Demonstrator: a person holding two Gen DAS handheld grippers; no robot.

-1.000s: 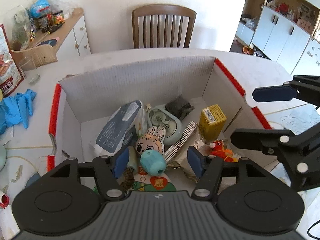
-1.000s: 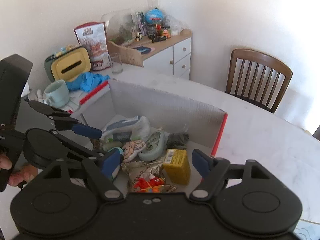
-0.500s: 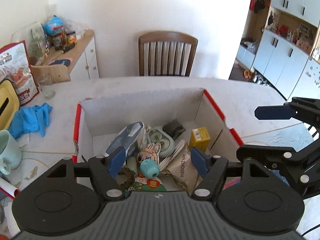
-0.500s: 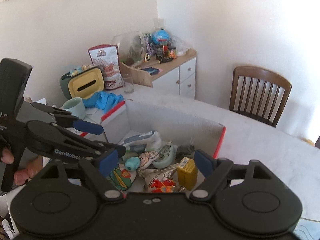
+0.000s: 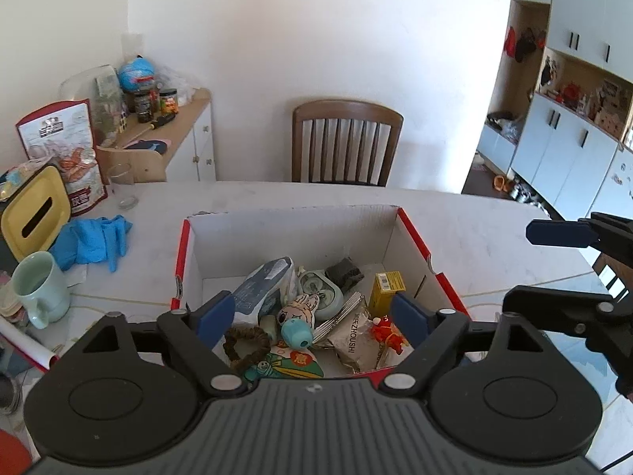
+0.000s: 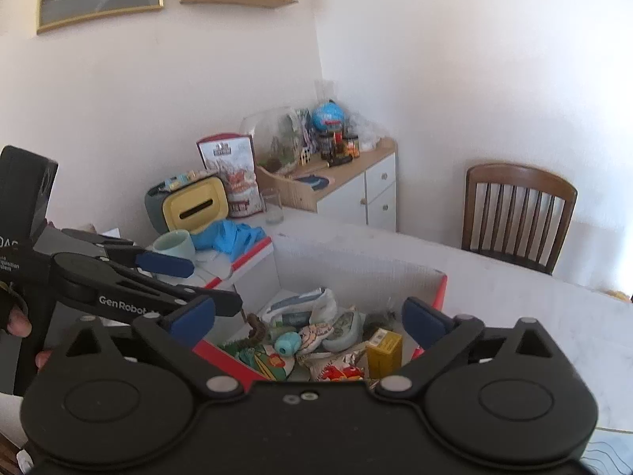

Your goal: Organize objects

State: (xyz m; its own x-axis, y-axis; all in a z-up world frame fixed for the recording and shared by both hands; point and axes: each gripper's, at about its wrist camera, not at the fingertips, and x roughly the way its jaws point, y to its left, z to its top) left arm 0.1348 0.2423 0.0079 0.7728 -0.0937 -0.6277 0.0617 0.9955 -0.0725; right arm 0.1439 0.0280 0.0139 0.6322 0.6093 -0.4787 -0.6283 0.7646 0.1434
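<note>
Room: white-walled dining corner; brown wooden slat-back chair (image 5: 347, 140) behind a pale marble-look counter (image 5: 474, 233); white sideboard with a wooden top (image 5: 186, 118) at the left, crowded with jars and a small globe.
Box: open white cardboard box with red edges (image 5: 415, 233) sits mid-counter, directly below both cameras.
Contents: grey-white pouch (image 5: 261, 285), rabbit-face plush (image 5: 298, 310), teal rounded toy (image 5: 296, 334), yellow carton (image 5: 385, 289), silver foil snack packet (image 5: 354, 340), red figurine (image 5: 385, 332), brown ring-shaped scrunchie (image 5: 245, 342), all piled loosely in the box, touching or overlapping.
Still out: blue gloves (image 5: 95, 239), pale green mug (image 5: 37, 295), clear glass (image 5: 122, 186), yellow-lidded tissue box (image 5: 33, 213) on the counter left of the box.
Progress: judged far along; most small items are in the box. Whether the left-side things belong to the job I cannot tell.
Left gripper: (image 5: 312, 314) jaws apart, nothing between them, above the near rim.
Right gripper: (image 6: 308, 322) jaws wide apart, empty, over the near right corner.
Change: both pairs of jaws have just been opening, empty throughout. Both cameras sit higher and further back than a second ago; the box looks smaller, more wall and counter show. Contents look unmoved.
</note>
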